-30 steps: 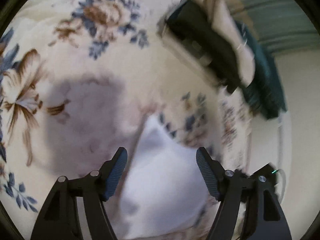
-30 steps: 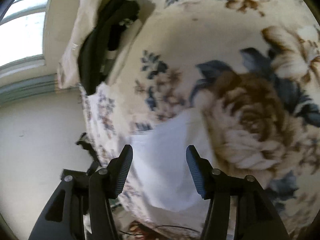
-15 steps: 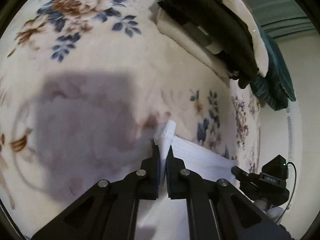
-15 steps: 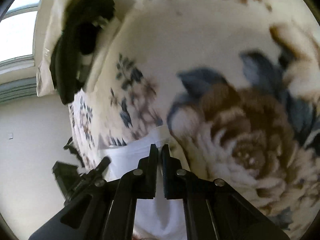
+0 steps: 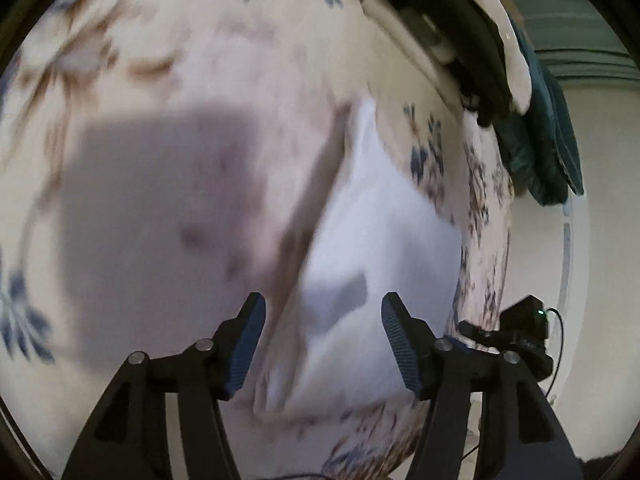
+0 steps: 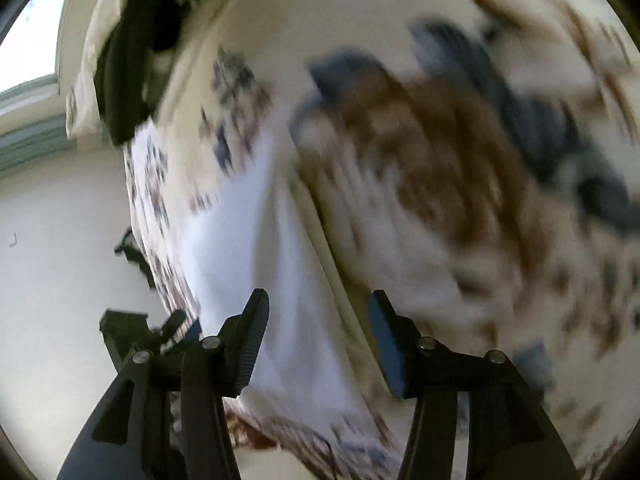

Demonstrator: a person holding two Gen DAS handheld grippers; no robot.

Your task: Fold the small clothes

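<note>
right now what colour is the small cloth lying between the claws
Plain white small cloth garment, no print visible; the left wrist view shows it best.

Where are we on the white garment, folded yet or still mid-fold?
Done, apparently: the white garment lies on the floral blanket, one edge raised like a fold, though blur hides details. In hand: nothing; left gripper and right gripper are both open above it. Left: further folds, and perhaps the dark clothes piled behind.

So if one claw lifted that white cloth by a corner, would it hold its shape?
Probably not. The white cloth drapes in soft folds on the floral bedspread, so it looks floppy and light. Its fold would likely fall open.
</note>
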